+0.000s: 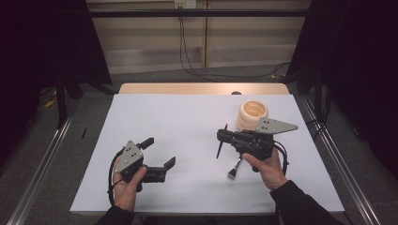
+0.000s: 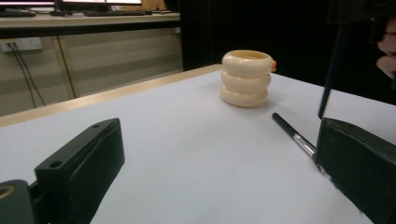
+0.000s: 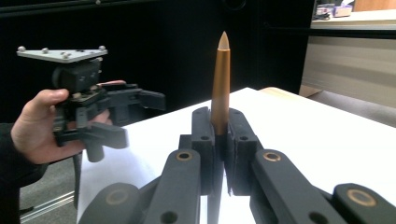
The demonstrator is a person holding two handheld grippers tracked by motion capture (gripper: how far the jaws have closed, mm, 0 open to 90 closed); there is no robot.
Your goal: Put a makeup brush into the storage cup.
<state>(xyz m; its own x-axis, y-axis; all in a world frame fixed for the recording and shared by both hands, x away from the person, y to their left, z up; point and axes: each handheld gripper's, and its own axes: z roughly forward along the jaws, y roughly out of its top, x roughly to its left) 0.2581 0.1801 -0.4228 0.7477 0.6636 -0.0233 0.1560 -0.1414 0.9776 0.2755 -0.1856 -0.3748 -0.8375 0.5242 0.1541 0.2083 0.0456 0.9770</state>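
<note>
On the white surface (image 1: 187, 140), near its far right part, stands a cream holder (image 1: 253, 115) made of 3 stacked rings, open at the top. In the left gripper view the holder (image 2: 246, 78) stands upright on the surface (image 2: 187, 154), well beyond the jaws.

The right gripper (image 1: 223, 137) is held above the surface, just in front of the holder, with its jaws pointing to the left in the high view. Its jaws are closed together on a thin brush (image 1: 221, 141). In the right gripper view the copper-coloured handle of this brush (image 3: 220, 88) rises upright from between the 2 black jaws of the right gripper (image 3: 219, 135), with its pointed end at the top.

A second brush (image 1: 235, 167) lies flat on the surface below the right hand (image 1: 267, 168), bristles toward the near edge. In the left gripper view it (image 2: 292, 133) shows as a dark stick with a metal band, partly hidden behind the jaw on the right side of that view.

The left gripper (image 1: 159, 152) is held over the near left part of the surface by the left hand (image 1: 126, 185). Its jaws stand wide apart with nothing between them. In the right gripper view it (image 3: 135, 116) looks slightly blurred, so its finer details are perhaps not reliable.
</note>
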